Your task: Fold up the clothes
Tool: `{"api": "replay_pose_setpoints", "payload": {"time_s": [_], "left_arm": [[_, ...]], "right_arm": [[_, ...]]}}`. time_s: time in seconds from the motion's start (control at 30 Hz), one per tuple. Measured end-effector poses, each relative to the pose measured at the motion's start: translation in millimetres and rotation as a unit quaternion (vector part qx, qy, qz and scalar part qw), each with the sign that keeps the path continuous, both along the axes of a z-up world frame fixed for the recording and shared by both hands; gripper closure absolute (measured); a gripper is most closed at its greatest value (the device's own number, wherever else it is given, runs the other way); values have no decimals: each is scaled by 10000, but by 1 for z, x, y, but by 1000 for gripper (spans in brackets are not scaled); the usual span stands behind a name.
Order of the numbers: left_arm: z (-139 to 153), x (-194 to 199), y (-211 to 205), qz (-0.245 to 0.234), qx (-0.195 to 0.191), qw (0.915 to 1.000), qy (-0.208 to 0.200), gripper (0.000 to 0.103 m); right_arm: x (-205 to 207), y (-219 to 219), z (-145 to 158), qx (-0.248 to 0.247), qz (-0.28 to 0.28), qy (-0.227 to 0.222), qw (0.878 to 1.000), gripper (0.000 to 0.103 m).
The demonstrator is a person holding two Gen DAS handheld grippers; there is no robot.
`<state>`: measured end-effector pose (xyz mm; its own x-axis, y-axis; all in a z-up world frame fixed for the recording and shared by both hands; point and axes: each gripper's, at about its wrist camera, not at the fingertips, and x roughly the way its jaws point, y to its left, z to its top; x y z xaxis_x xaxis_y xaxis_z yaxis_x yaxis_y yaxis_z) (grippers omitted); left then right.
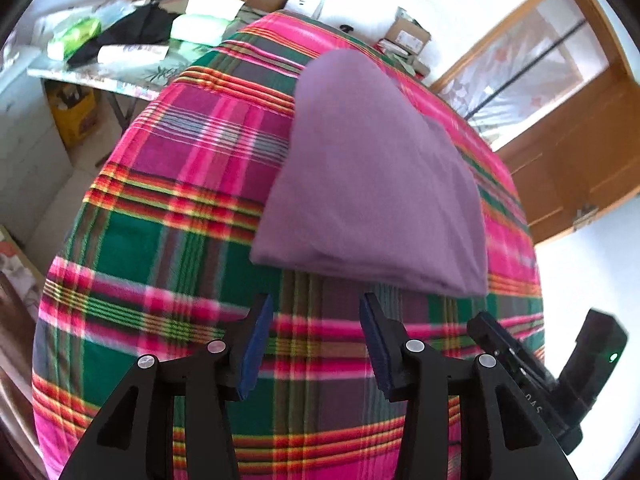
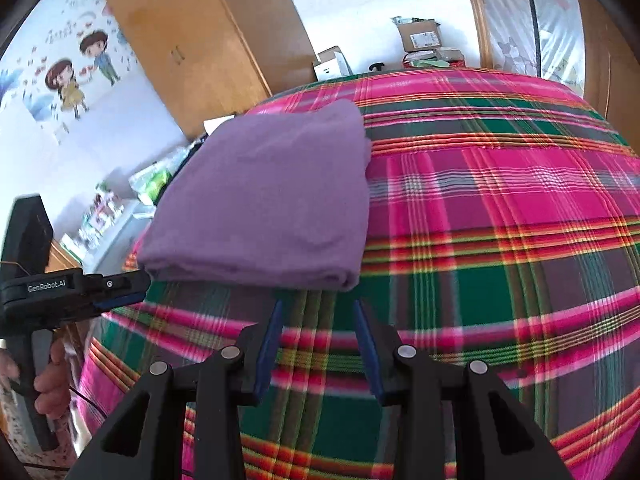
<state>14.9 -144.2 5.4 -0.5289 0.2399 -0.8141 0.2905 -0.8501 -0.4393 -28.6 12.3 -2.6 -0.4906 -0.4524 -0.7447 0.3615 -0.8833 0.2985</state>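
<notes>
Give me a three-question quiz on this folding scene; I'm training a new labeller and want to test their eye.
1. True or false: the purple cloth lies folded on the plaid sheet.
2. The left gripper is: A) shut on the cloth, B) open and short of the cloth's near edge, C) out of sight.
3. Fill in: the right gripper holds ____.

Key
1. True; it is a compact folded stack.
2. B; both blue pads stand apart with only plaid between them.
3. Nothing; its jaws are open over the sheet, just short of the cloth.
</notes>
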Motion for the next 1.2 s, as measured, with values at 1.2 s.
{"api": "replay_pose_setpoints", "payload": {"time_s": [1.2], "left_arm": [[-12, 2, 62, -394, -2128, 9762, 120, 41]], "right_arm": [[35, -45, -11, 1100, 74, 499, 9926, 49]]}}
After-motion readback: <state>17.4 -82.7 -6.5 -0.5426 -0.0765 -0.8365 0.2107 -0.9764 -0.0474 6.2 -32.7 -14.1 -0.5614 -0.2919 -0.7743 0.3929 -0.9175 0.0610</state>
